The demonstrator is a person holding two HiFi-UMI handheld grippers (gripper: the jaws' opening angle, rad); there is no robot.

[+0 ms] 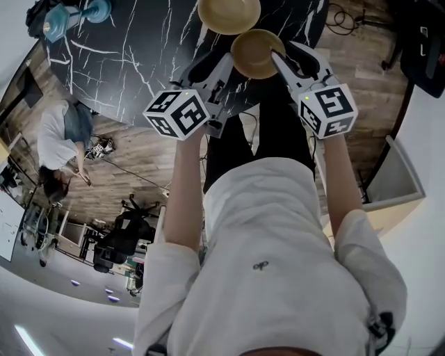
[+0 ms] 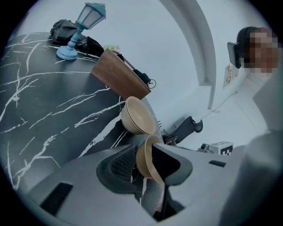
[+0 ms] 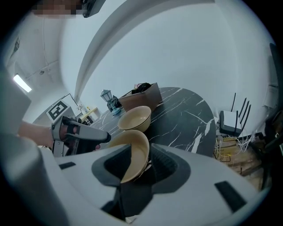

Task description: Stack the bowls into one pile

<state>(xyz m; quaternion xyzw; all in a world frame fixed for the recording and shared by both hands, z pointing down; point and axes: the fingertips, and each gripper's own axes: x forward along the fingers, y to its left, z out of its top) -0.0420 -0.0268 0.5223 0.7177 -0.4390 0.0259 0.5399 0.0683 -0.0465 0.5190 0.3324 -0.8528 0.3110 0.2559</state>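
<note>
Two tan bowls are in view. One bowl [image 1: 229,14] [image 2: 137,115] [image 3: 134,118] sits upright on the black marble table [image 1: 139,55]. The other bowl [image 1: 256,54] [image 2: 146,160] [image 3: 132,152] hangs tilted over the table's near edge, between both grippers. My right gripper [image 1: 284,52] [image 3: 140,163] is shut on its right rim, with the wall pinched between the pads. At the bowl's left rim, my left gripper [image 1: 221,66] [image 2: 143,161] stands open; the rim is between its jaws with a gap at the outer pad.
A blue lantern-shaped lamp [image 1: 76,17] [image 2: 79,31] and a brown box [image 2: 119,75] [image 3: 141,99] stand at the table's far side. Wooden floor lies beyond the table edge, with a white router [image 3: 230,121] and cables. A person [image 1: 62,139] is off to the left.
</note>
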